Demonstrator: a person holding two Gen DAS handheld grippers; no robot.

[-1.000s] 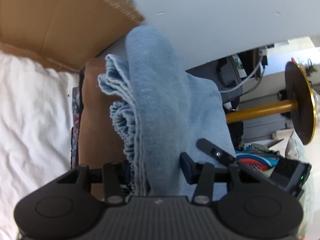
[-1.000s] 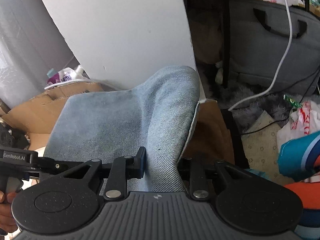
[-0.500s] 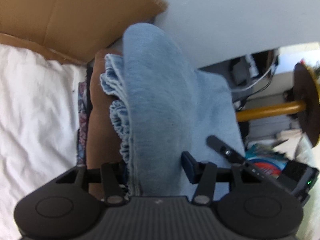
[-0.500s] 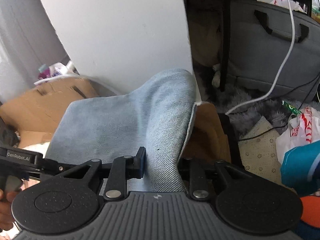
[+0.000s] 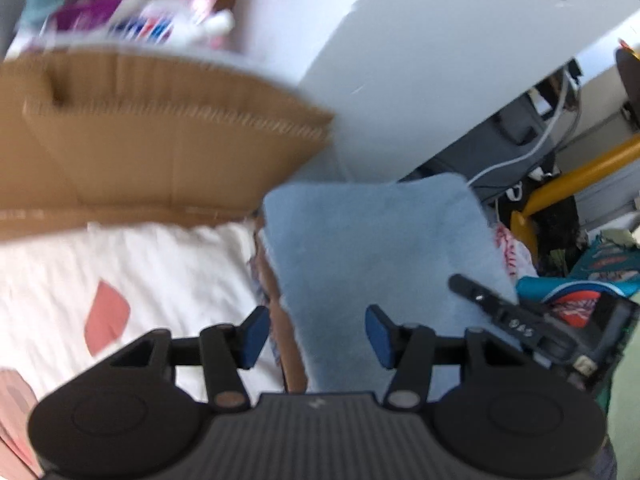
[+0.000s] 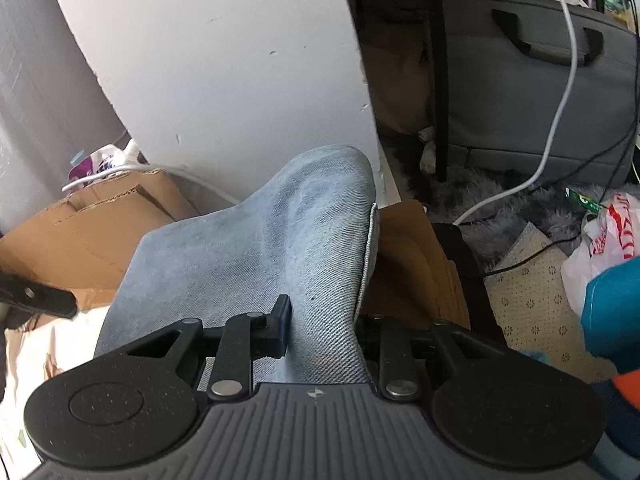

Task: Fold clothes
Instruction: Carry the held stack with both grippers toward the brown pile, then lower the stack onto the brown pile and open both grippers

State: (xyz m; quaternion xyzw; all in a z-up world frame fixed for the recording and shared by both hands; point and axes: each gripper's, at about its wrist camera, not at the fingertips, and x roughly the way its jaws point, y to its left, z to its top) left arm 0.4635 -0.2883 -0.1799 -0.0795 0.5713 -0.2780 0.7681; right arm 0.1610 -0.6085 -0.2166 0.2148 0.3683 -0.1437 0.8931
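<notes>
Right, I have the blue denim garment [image 6: 280,248] folded into a thick pad and resting on a brown surface [image 6: 412,264], with the white bedding [image 5: 160,272] beside it and a cardboard box [image 5: 140,140] behind. My right gripper [image 6: 320,328] is clenched on the near edge of the denim — the fabric bunches between the fingers and rises in a hump ahead of them. My left gripper [image 5: 316,334] has its blue pads [image 5: 378,336] standing apart, nothing pinched; its view is blurred, but the jaws read as closing a little while the folded cloth lies below and beyond them, its left edge running just under the gap. The denim looks heavy for a garment and fairly stiff: it holds a rounded fold rather than collapsing, so I judge it will keep a crease once pressed but will sag and drag if I lift it by one corner only. It is not slippery; the twill should grip the pads well. The best hold, I reckon, is on the stacked hem edge at the left corner — taking all the layers together, so the fold does not peel open when both hands move it.
</notes>
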